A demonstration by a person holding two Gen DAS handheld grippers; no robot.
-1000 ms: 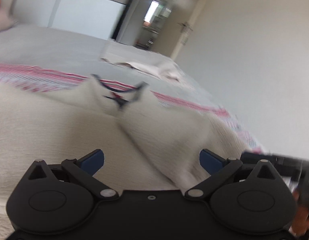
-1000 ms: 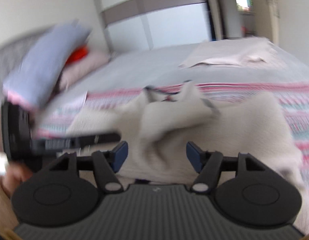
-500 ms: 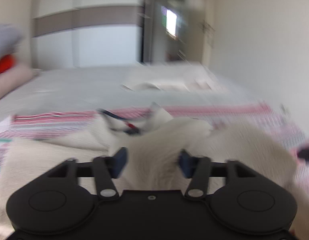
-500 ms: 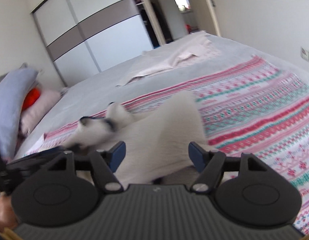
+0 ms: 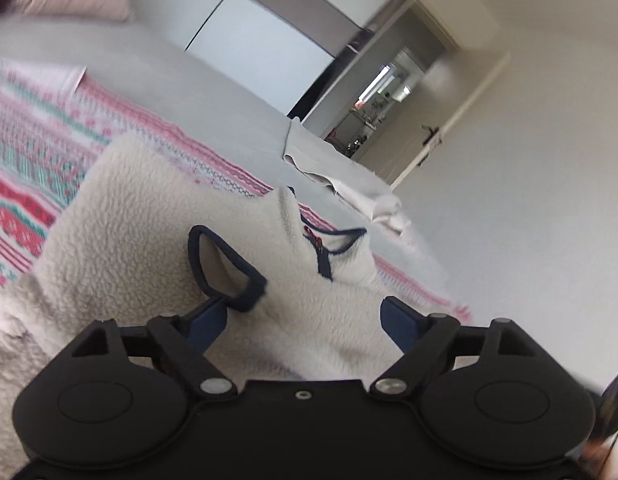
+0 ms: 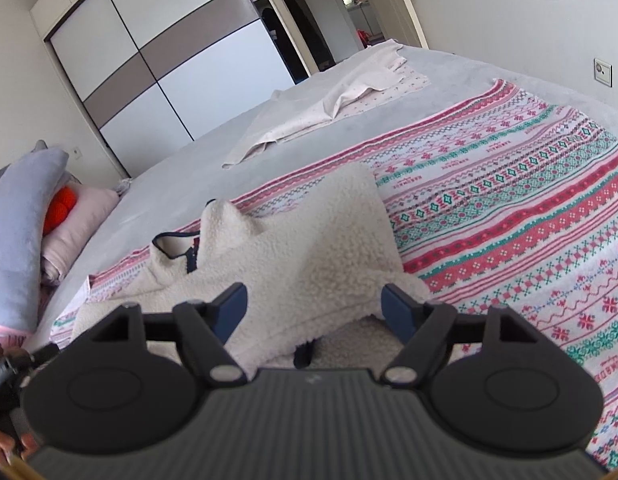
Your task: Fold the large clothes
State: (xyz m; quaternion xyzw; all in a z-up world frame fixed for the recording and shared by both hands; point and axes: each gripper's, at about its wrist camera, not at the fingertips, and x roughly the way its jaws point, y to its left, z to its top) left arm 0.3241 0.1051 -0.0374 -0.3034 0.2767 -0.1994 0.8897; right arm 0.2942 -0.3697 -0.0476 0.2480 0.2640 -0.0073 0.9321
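- Left gripper (image 5: 303, 320): tilted view, aimed low across the fleece; blue-padded fingers (image 5: 207, 322) spread wide, fabric lying between them, nothing clamped.
- Right gripper (image 6: 313, 308): level, pointed along the bed toward the wardrobe; fingers (image 6: 399, 312) likewise wide apart, fleece heaped between, not pinched.
- Cream fleece pullover (image 6: 309, 248): bunched in a mound on the patterned blanket, toward its near edge; navy-trimmed collar and short zip (image 5: 323, 258) facing the far side; navy-edged cuff opening (image 5: 225, 268) just beside the left finger, contact hard to judge through the blur.
- Patterned blanket (image 6: 509, 208): pink, red and green bands, spread over the near part of the bed.
- Grey bed cover (image 6: 213, 160): bare beyond the blanket's far edge.
- Pale cloth (image 6: 329, 108): loosely rumpled near the bed's far corner.
- Pillows (image 6: 21, 216): blue-grey and pink, stacked at the left edge, orange item between them.
- Sliding wardrobe (image 6: 169, 60): white and taupe panels on the far wall; open doorway (image 5: 381, 100) alongside.
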